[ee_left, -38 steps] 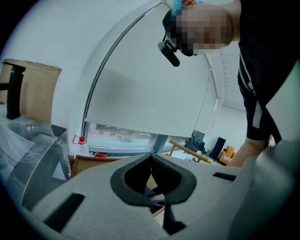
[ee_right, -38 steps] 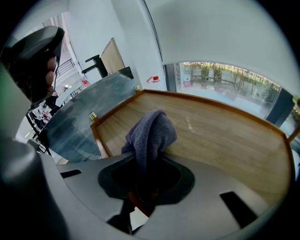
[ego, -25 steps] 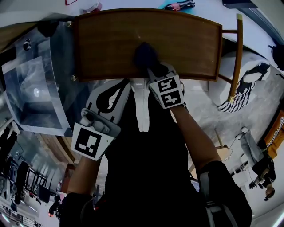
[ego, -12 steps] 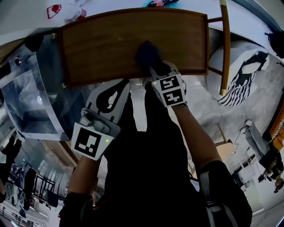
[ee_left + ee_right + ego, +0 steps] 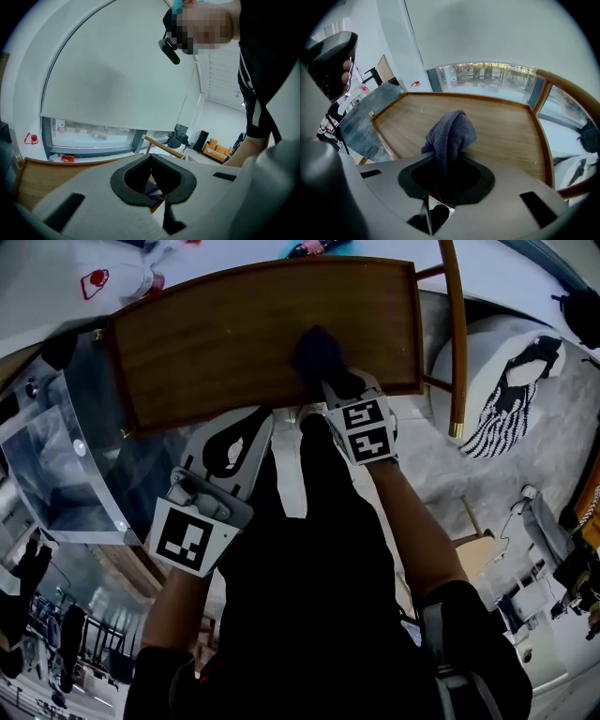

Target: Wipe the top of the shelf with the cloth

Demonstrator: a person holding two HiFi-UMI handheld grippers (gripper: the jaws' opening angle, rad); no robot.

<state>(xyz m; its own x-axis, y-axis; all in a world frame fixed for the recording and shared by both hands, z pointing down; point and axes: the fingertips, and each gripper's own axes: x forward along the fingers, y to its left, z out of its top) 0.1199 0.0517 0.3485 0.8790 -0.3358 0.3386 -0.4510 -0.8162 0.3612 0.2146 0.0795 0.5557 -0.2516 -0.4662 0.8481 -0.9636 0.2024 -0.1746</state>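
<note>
Cloth (image 5: 317, 351) in right gripper (image 5: 330, 382) atop shelf (image 5: 216, 334)

From the head, looks steeply down past a torso (image 5: 300, 596) onto the shelf (image 5: 234, 334). From the right gripper (image 5: 446, 183), sits close behind the jaws, faces across the same shelf and cloth (image 5: 450, 133). From the left gripper (image 5: 151, 180), tilts up toward a window blind (image 5: 117, 79).

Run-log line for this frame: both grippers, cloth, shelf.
right gripper: shut on cloth | cloth: on shelf top, by its near edge | left gripper: shut, empty, held back off shelf top
</note>
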